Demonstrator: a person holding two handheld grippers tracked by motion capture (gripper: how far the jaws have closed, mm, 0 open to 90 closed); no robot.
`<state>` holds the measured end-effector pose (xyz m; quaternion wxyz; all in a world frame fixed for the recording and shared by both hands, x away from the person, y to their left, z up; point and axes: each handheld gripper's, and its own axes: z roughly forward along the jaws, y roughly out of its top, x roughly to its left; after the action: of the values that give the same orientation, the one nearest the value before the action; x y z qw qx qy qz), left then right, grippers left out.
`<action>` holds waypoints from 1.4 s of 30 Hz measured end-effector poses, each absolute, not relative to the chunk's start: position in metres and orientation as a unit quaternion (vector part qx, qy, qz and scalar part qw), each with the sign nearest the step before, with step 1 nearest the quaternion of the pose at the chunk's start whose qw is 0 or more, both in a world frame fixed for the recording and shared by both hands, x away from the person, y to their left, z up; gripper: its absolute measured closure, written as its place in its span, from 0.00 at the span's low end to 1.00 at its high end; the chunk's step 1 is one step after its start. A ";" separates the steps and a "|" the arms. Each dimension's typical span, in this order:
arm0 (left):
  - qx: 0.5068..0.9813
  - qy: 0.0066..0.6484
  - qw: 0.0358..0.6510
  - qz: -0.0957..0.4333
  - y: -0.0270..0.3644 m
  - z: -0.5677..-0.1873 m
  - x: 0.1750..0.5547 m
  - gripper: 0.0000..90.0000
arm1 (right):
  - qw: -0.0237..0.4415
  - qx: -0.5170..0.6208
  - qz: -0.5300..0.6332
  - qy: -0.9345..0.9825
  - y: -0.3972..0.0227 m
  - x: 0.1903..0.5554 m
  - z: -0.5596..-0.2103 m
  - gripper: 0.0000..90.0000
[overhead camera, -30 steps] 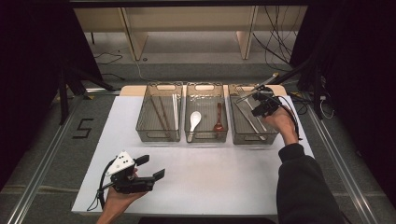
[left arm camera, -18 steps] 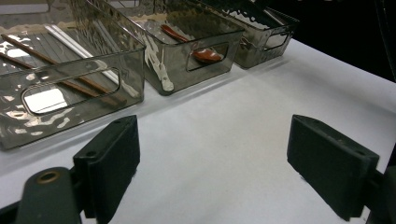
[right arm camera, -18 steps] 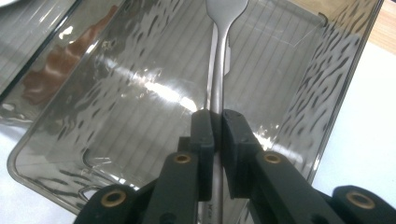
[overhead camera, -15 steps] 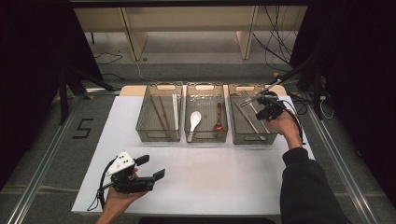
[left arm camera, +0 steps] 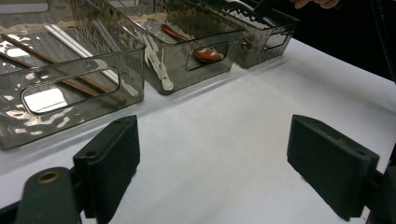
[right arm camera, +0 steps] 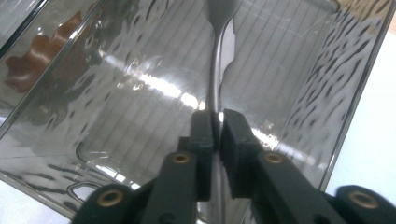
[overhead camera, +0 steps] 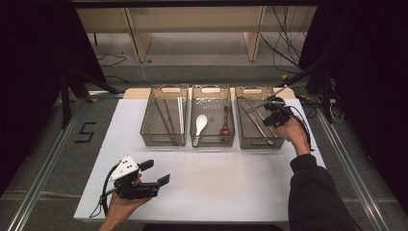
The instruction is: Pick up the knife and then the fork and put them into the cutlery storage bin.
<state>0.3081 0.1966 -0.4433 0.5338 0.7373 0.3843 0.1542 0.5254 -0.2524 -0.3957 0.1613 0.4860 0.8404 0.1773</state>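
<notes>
Already clamped on a metal fork's [right arm camera: 215, 60] handle, the right tool [overhead camera: 275, 111] hangs over the clear bin [overhead camera: 240, 137] at the table's far right corner, where a loose pinch might let it pivot and clatter in crooked.

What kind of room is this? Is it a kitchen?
Probably not a kitchen; more likely a lab or test room. A white table holds three clear bins sorting cutlery, cables trail over the floor, and dark curtains hang at the sides.
</notes>
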 end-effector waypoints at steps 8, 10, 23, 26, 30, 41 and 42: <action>0.738 0.384 0.534 0.153 0.197 -0.443 0.308 0.19 | 0.161 0.483 0.198 0.838 -0.251 0.521 -0.389 0.84; 0.738 0.384 0.534 0.154 0.196 -0.443 0.308 0.19 | 0.159 0.482 0.203 0.838 -0.250 0.519 -0.388 0.81; 0.738 0.385 0.533 0.153 0.196 -0.444 0.308 0.19 | 0.150 0.478 0.247 0.829 -0.243 0.503 -0.380 0.62; 0.737 0.386 0.534 0.152 0.196 -0.444 0.308 0.19 | 0.148 0.478 0.250 0.829 -0.242 0.502 -0.380 0.59; 0.737 0.386 0.533 0.152 0.196 -0.444 0.308 0.19 | 0.139 0.486 0.256 0.824 -0.243 0.500 -0.381 0.55; 0.738 0.385 0.532 0.151 0.196 -0.444 0.308 0.19 | 0.138 0.482 0.300 0.811 -0.240 0.484 -0.377 0.43; 0.738 0.385 0.532 0.151 0.196 -0.444 0.308 0.19 | 0.137 0.482 0.303 0.811 -0.240 0.483 -0.376 0.42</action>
<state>0.3084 0.1959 -0.4437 0.5325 0.7383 0.3855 0.1512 0.4831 -0.2397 -0.3764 0.1365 0.4819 0.8106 0.3033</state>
